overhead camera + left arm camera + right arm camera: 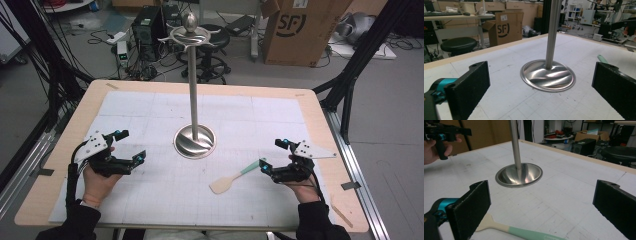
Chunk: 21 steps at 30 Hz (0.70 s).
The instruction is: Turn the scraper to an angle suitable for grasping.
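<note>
Currently, hold both grippers, left gripper (131, 159) and right gripper (266, 167), spread empty; the spatula (231, 178) lies at five o'clock from the utensil stand (194, 141), within the right gripper's reach.

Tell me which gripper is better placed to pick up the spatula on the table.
Right. The right gripper is open just beside the spatula's green handle, which lies under its jaws in the right gripper view. The left gripper, also open, sits across the mat beyond the metal stand.

Spatula (234, 178) cream, mint handle; stand (194, 141) silver; mat (150, 195) white-gridded.
</note>
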Motion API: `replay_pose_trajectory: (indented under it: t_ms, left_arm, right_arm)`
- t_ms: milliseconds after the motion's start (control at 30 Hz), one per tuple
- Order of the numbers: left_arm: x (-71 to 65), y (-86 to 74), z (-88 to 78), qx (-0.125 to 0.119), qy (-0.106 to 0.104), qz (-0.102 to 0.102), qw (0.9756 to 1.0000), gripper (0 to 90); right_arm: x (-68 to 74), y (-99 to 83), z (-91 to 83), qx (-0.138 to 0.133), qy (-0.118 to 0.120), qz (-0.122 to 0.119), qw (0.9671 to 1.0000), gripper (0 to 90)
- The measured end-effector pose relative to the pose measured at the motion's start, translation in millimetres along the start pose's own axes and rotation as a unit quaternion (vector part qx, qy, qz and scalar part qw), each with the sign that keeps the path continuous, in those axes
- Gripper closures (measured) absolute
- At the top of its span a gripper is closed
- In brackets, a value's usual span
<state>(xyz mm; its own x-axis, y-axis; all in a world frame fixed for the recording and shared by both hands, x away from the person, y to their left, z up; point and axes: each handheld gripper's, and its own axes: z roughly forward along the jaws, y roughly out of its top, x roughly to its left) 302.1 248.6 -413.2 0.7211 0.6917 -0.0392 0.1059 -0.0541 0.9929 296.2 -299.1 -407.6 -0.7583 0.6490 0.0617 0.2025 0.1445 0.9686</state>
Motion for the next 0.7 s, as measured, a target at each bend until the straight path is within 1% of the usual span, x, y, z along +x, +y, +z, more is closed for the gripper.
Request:
replay_pose_trajectory:
  t_ms: [67, 133, 167, 200, 300, 367, 400, 433, 467, 500, 567, 600, 700]
  left_arm:
    - [0.0, -0.3, 0.7, 0.001, 0.0, -0.002, 1.0, 2.1]
    - [-0.3, -0.2, 0.4, 0.001, -0.001, 0.0, 1.0, 2.1]
    - [-0.3, -0.2, 0.2, 0.0, -0.001, -0.001, 1.0, 2.1]
    - [-0.1, -0.2, 0.2, 0.0, -0.001, -0.001, 1.0, 2.1]
    - [0.2, -0.5, 0.6, 0.001, -0.001, -0.002, 1.0, 2.1]
    - [0.2, -0.5, 0.6, 0.001, -0.001, -0.002, 1.0, 2.1]
    - [0.0, -0.5, 0.8, 0.001, -0.001, -0.002, 1.0, 2.1]
    - [0.0, -0.5, 0.8, 0.001, -0.001, -0.002, 1.0, 2.1]
    - [0.1, -0.5, 0.8, 0.001, -0.001, -0.002, 1.0, 2.1]
    - [0.0, -0.4, 0.9, -0.001, -0.001, -0.005, 1.0, 2.1]
    - [-0.3, -0.2, 0.7, -0.002, -0.001, -0.004, 1.0, 2.1]
    - [0.1, -0.2, 0.6, -0.002, -0.002, -0.005, 1.0, 2.1]
    - [0.7, -0.6, 0.8, 0.0, -0.003, -0.005, 1.0, 2.1]
  right_arm:
    - [1.0, -0.2, 1.0, 0.0, 0.0, -0.002, 1.0, 0.2]
    - [1.7, -0.5, 2.5, 0.003, -0.007, -0.008, 0.9999, 0.2]
    - [1.7, -0.5, 2.5, 0.003, -0.007, -0.008, 0.9999, 0.2]
    - [2.2, -1.2, 3.5, 0.014, -0.007, -0.014, 0.9998, 0.2]
    - [2.6, -1.6, 3.7, 0.019, -0.008, -0.014, 0.9997, 0.4]
    - [2.6, -1.9, 3.2, 0.026, -0.004, -0.015, 0.9995, 9.8]
    - [2.3, -2.1, 2.8, 0.03, 0.001, -0.014, 0.9994, 16.3]
    - [2.0, -2.5, 2.8, 0.034, 0.01, -0.011, 0.9993, 18.5]
    - [1.4, -3.1, 3.6, 0.039, 0.013, -0.014, 0.9991, 21.1]
    - [1.4, -3.1, 3.6, 0.039, 0.013, -0.014, 0.9991, 21.1]
    - [1.9, -5.0, 3.6, 0.049, 0.013, -0.018, 0.9985, 39.3]
    - [3.4, -8.5, 2.5, 0.048, 0.006, -0.024, 0.9985, 54.9]
    - [3.9, -11.4, 2.0, 0.066, -0.005, -0.021, 0.9976, 73.4]
